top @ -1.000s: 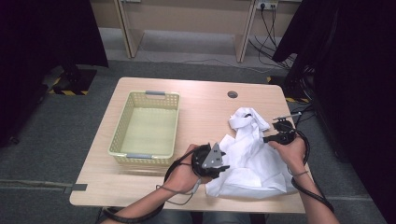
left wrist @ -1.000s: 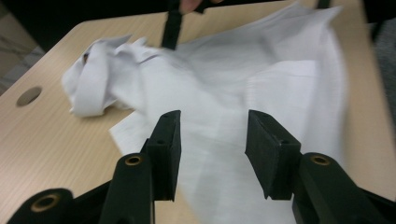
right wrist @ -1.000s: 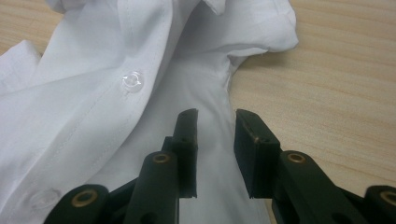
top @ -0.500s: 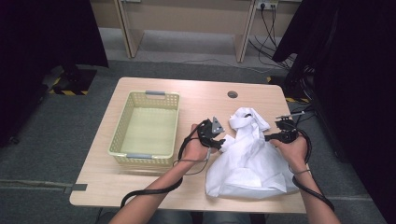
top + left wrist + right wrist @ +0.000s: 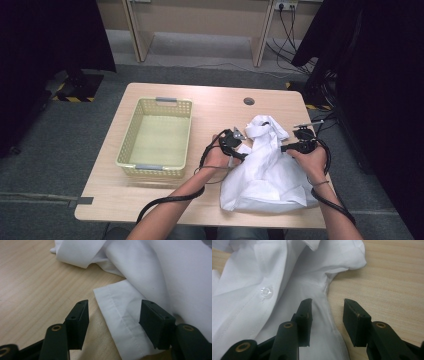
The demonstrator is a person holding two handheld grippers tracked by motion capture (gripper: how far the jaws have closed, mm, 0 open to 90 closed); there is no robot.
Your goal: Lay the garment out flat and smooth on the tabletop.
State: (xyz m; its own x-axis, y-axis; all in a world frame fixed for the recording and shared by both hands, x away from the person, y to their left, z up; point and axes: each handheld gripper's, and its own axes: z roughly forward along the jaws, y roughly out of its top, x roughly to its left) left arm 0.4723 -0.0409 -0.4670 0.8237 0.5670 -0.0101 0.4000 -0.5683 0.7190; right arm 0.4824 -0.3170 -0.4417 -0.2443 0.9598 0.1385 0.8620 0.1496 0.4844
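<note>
White shirt (image 5: pixel 267 170) lying near and right on the counter (image 5: pixel 210 107). Left hand-held gripper (image 5: pixel 113 317) just opened wide, hemmed cuff between its jaws, nothing pinched. Right hand-held gripper (image 5: pixel 327 315) just spreading too, straddling the shirt's right edge.

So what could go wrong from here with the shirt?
The left gripper stands open around the white shirt's hemmed cuff; closing now might catch only its edge. The right gripper straddles a seam at the shirt's border and may slip onto bare table.
</note>
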